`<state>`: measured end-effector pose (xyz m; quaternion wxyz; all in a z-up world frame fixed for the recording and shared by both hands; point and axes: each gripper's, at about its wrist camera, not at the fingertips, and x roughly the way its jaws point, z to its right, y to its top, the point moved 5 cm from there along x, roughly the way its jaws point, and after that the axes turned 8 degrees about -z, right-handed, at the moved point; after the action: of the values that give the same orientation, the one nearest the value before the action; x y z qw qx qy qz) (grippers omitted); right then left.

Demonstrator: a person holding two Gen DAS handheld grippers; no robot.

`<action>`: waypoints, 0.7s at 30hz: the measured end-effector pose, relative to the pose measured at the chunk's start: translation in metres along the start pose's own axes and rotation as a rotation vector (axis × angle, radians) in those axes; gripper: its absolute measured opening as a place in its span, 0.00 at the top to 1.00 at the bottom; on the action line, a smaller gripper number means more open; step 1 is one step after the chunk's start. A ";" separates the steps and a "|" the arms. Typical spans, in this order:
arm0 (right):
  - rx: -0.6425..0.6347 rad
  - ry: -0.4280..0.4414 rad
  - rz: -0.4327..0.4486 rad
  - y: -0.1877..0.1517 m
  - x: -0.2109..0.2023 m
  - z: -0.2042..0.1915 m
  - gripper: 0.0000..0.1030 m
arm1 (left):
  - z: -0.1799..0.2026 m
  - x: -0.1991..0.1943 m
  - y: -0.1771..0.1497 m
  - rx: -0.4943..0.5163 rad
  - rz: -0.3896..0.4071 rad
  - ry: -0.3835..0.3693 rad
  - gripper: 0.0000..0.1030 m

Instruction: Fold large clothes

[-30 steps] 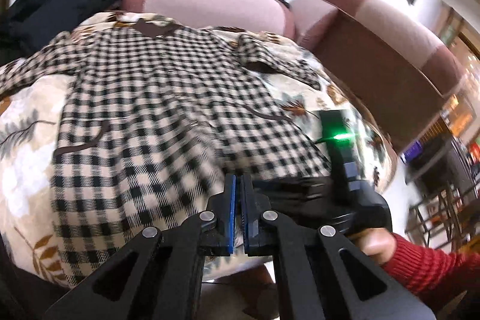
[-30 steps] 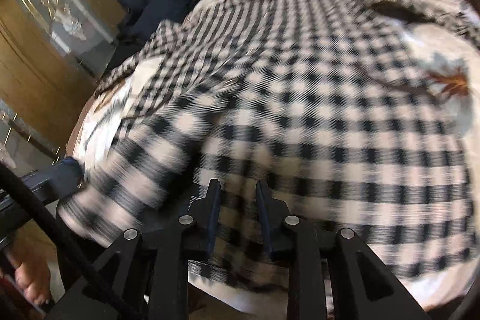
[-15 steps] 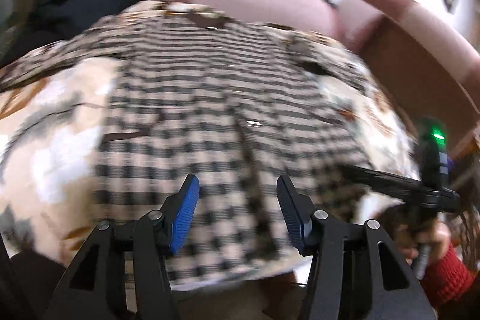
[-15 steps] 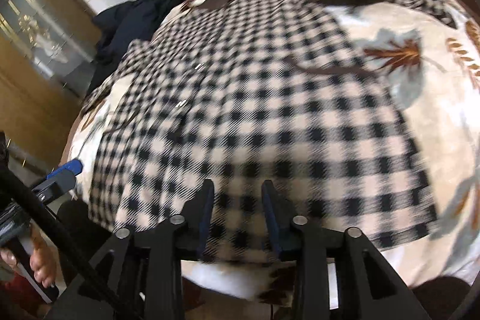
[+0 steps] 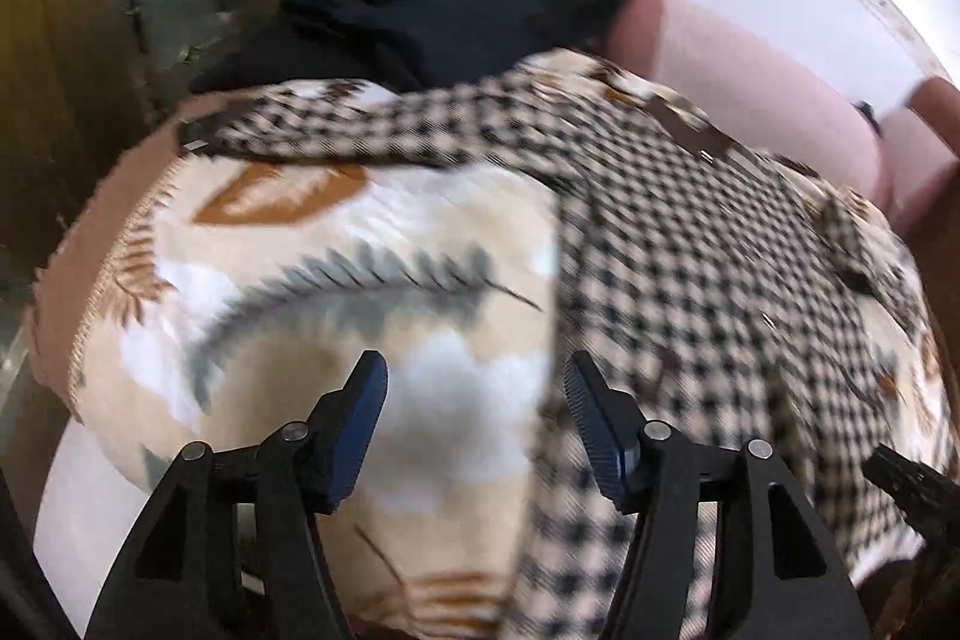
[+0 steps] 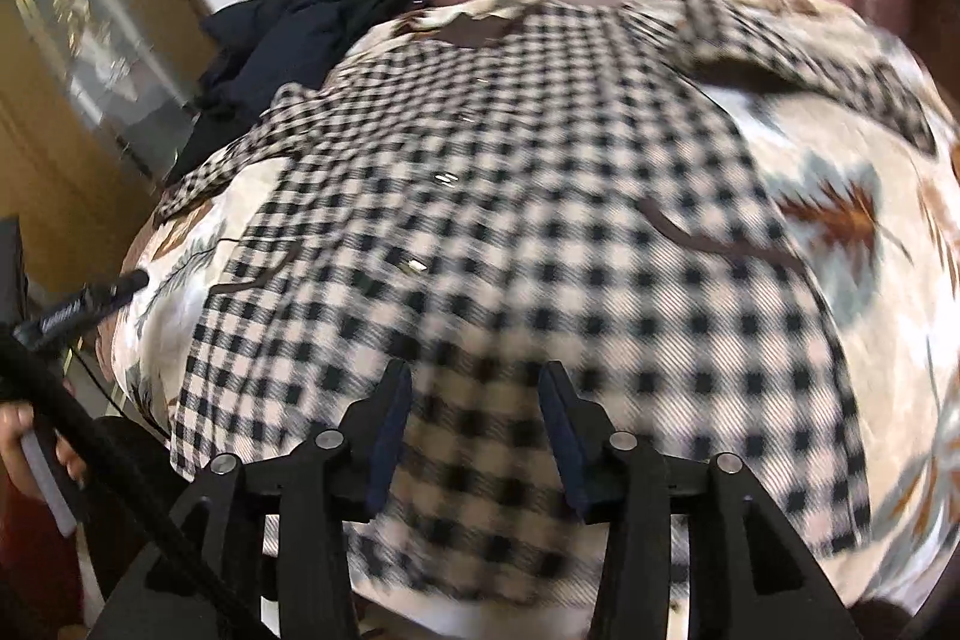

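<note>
Left gripper opening, empty, over the leaf-print blanket. Right gripper opening above the checked shirt (lower centre), gripping nothing.

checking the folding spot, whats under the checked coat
The checked coat lies spread on a leaf-print blanket, which shows past its edges. Whatever is under the blanket is covered.

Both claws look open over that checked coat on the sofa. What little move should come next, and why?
Probably move the left claw forward to the checked coat's long sleeve and pinch it. That sleeve is still stretched out flat across the leaf-print blanket, unfolded. Both the left and right claw are opening, their pads pressing nothing.
</note>
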<state>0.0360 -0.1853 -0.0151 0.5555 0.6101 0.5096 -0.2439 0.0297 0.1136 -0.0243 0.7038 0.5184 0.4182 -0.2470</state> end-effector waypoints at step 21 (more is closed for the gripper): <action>-0.026 -0.196 0.046 0.068 0.040 -0.040 0.44 | 0.049 0.043 0.045 0.099 0.058 0.070 0.36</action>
<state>0.1003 -0.1249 -0.0098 0.6162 0.5876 0.4416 -0.2829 0.1036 0.0868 -0.0316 0.6691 0.5727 0.4148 -0.2286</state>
